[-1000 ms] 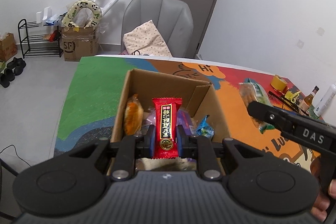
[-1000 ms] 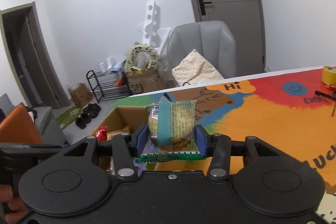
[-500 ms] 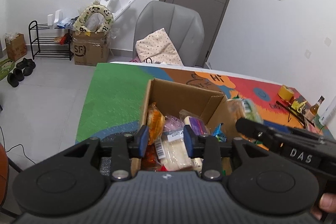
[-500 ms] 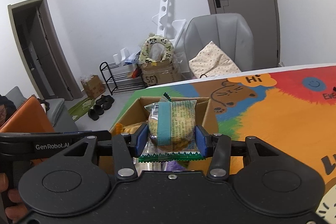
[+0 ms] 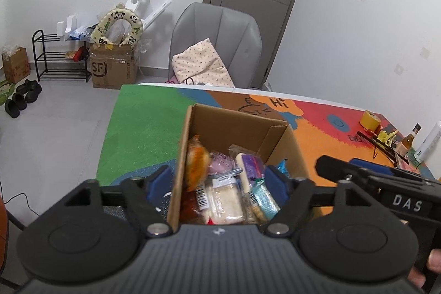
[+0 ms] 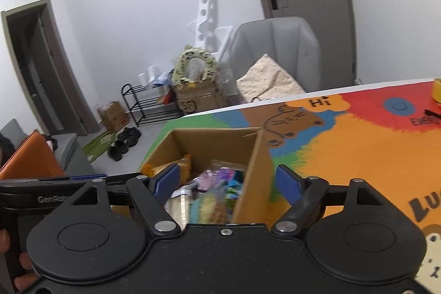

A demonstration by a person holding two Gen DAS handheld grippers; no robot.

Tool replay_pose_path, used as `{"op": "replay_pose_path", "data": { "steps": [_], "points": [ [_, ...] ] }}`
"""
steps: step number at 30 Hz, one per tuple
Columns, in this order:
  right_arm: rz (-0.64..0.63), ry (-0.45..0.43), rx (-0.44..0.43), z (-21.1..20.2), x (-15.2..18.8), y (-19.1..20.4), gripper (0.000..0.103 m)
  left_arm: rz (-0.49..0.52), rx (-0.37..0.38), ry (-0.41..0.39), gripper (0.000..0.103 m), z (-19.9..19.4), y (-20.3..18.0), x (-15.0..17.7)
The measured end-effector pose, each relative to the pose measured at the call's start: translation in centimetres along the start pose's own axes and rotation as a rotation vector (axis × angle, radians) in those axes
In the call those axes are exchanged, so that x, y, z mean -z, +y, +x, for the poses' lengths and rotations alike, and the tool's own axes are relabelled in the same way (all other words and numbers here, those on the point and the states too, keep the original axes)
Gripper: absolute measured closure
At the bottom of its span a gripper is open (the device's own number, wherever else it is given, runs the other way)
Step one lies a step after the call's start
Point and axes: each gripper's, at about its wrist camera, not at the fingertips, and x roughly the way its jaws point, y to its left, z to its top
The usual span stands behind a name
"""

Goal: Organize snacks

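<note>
Both grippers hang over the cardboard box (image 5: 237, 126)!
Left gripper (image 5: 217, 181) and right gripper (image 6: 227, 182) jaws just opened, empty; lowering could catch the rim and tip it.

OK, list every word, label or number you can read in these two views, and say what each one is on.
"DAS": right gripper's arm, seen from the left wrist.
"GenRob", then cut off: left gripper's arm, seen from the right wrist.
"Hi": table mat.
"SF": floor box.
"EVER", then hidden: mat's red patch.
"LU", cut off: mat's edge in the right wrist view.
Barcode label and snack wrappers in the snack box: too blurred to read.
</note>
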Motion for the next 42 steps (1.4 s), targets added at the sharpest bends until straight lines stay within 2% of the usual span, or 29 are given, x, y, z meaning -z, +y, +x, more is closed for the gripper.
{"op": "replay_pose_path", "data": {
  "steps": [4, 14, 17, 21, 25, 30, 42],
  "points": [
    [0.012, -0.015, 0.034, -1.2, 0.1, -1.2, 0.019, 0.012, 0.014, 0.006, 0.017, 0.2, -0.9, 0.2],
    [0.077, -0.04, 0.114, -4.4, 1.2, -4.1, 0.008, 0.027, 0.036, 0.054, 0.015, 0.3, -3.3, 0.6],
    [0.097, -0.055, 0.146, -5.5, 1.6, -4.9, 0.0, 0.048, 0.055, 0.056, 0.015, 0.0, -4.2, 0.7],
    [0.13, -0.068, 0.183, -6.9, 2.3, -5.8, 0.0, 0.077, 0.077, 0.048, 0.014, -0.5, -5.4, 1.1],
    [0.156, -0.08, 0.225, -8.0, 3.2, -6.5, 0.0, 0.108, 0.097, 0.032, 0.006, -1.1, -6.6, 1.6],
    [0.188, -0.092, 0.267, -9.8, 4.4, -7.2, 0.0, 0.133, 0.119, 0.019, 0.003, -2.0, -7.5, 2.1],
    [0.216, -0.132, 0.296, -13.8, 6.0, -6.0, 0.0, 0.183, 0.178, -0.01, 0.0, -5.9, -8.7, 4.1]
  ]
}}
